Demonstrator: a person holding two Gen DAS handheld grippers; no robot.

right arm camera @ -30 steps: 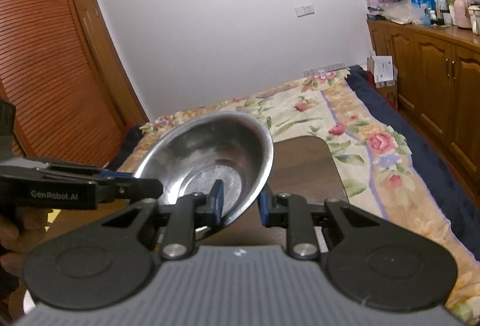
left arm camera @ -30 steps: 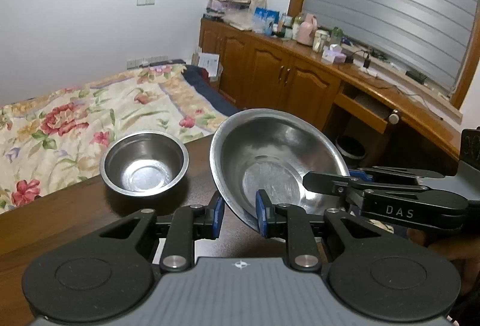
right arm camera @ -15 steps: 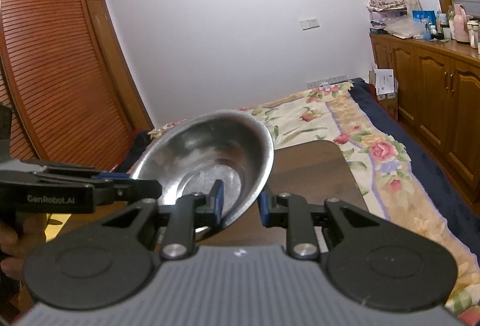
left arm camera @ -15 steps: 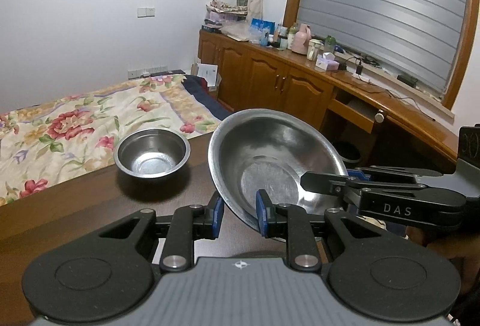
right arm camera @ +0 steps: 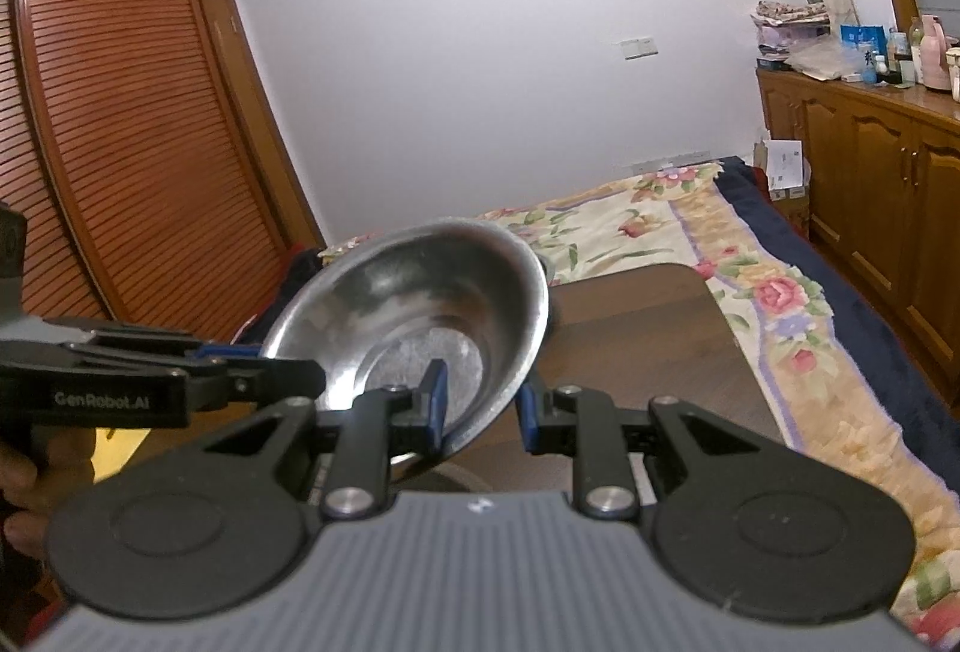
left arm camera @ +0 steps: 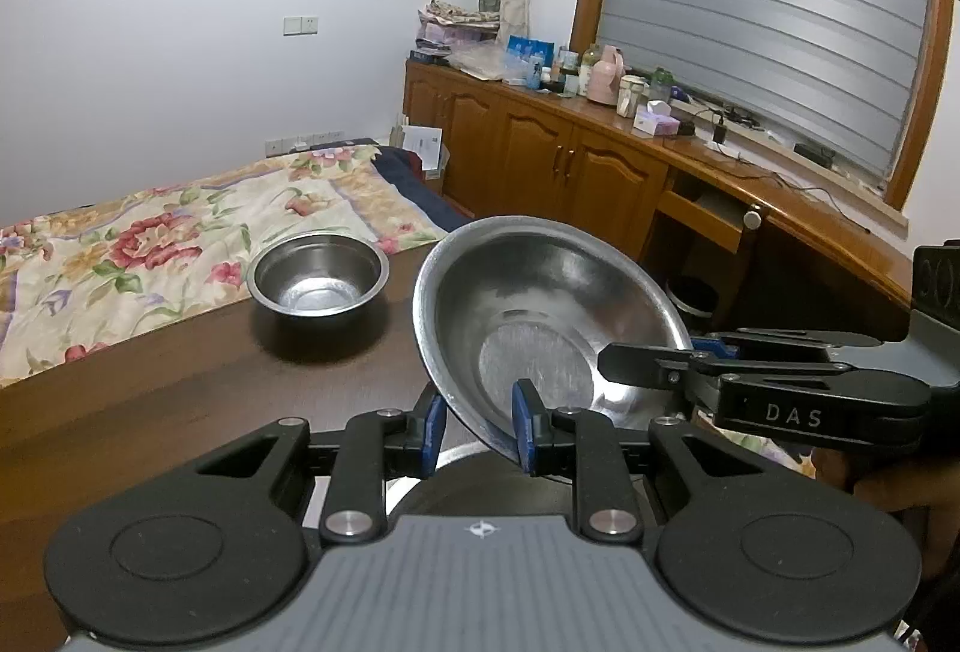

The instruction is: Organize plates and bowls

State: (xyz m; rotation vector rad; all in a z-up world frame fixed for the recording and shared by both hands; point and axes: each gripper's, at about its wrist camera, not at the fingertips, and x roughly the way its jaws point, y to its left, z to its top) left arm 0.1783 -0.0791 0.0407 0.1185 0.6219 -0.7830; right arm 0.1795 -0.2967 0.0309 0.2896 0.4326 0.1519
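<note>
Small bowl [left arm camera: 318,280] now farther off, both tongs [left arm camera: 477,427] [right arm camera: 480,409] clamping large bowl's [left arm camera: 540,316] rim

Dim indoor light, fisheye-bent edges

A floral bedspread [left arm camera: 180,232] is covering the bed beyond the brown table [left arm camera: 150,400]. Bottles and a pink flask [left arm camera: 609,76] are standing on the wooden cabinets [left arm camera: 540,154].
</note>
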